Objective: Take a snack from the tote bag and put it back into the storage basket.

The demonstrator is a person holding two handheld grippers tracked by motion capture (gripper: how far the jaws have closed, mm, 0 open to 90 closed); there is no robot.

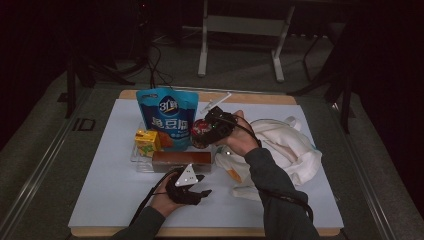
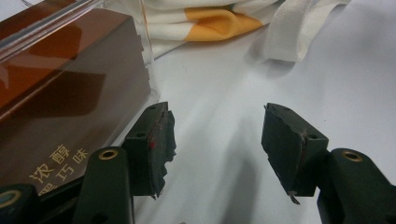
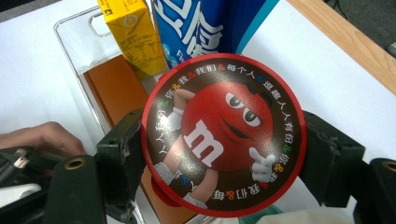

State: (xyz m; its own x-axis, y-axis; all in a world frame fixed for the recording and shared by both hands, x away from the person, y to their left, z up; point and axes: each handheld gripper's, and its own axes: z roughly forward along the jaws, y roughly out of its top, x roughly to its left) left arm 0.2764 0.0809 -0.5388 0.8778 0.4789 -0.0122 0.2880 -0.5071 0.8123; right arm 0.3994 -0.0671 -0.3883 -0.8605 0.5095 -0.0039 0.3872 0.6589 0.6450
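My right gripper is shut on a round red M&M's tin, its jaws pressing the tin's two sides. It holds the tin just above the right end of a clear tray. In the tray stand a blue snack pouch and a yellow juice box, with a long brown chocolate box lying along its front. My left gripper rests low on the white mat in front of the tray. Its jaws are open with nothing between them, next to the brown box.
A white cloth bag with an orange patch lies crumpled to the right of the tray, its strap stretched over the mat. The white mat covers a wooden table. Dark floor and a metal stand lie beyond.
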